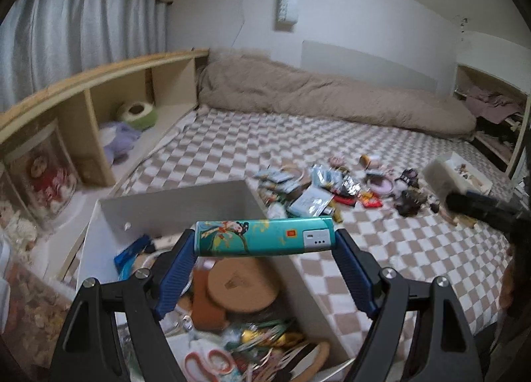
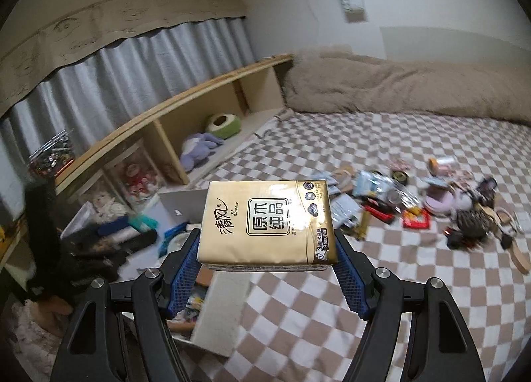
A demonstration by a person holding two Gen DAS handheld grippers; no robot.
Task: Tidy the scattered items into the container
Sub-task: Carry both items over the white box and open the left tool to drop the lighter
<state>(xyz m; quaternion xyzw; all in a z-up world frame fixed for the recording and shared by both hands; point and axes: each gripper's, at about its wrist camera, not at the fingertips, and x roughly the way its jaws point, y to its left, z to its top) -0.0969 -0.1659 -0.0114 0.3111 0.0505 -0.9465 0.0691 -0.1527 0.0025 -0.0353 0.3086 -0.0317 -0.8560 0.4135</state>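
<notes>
Left gripper (image 1: 265,239) pinches a teal lighter (image 1: 264,237) crosswise over the white box (image 1: 186,202) – already crowded. Right gripper (image 2: 267,249) clamps a gold tissue pack (image 2: 267,222) above the box rim (image 2: 225,309). Loose clutter (image 1: 335,186) lies further along the checkered bed (image 1: 415,249).

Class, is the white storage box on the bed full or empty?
Partly full. The white box already holds a cork disc, scissors and other clutter, with wall space still showing above.
</notes>
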